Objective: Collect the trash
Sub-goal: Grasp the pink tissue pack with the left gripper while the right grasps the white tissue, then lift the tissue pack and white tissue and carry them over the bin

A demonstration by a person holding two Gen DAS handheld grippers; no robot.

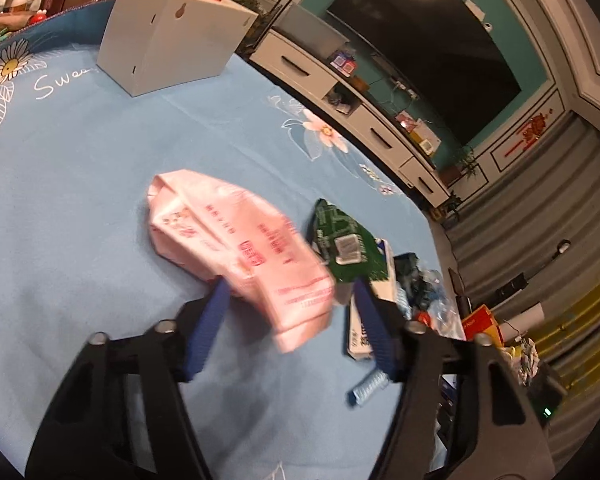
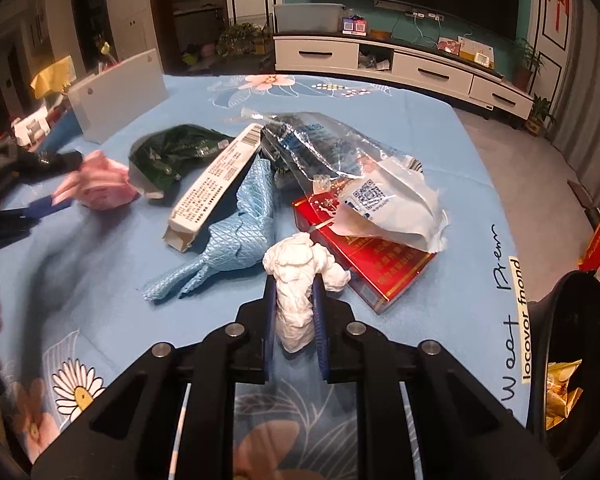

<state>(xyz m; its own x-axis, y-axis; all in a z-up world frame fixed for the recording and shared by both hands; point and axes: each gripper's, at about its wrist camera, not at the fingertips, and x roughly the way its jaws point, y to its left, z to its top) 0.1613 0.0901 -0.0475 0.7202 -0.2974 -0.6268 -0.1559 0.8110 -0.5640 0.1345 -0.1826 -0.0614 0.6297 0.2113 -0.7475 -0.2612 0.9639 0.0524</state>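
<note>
Grippers at work on a blue flowered tablecloth [image 2: 100, 280]: right gripper [image 2: 294, 300] clenched on crumpled white tissue [image 2: 300, 276]; left gripper [image 1: 290, 284] straddling a pink paper packet [image 1: 236, 240], grip unclear.

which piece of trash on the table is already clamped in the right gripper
The crumpled white tissue: the right gripper has both blue pads pressed on it. The pink wrapper only sits between the left gripper's pads; everything else lies loose.
</note>
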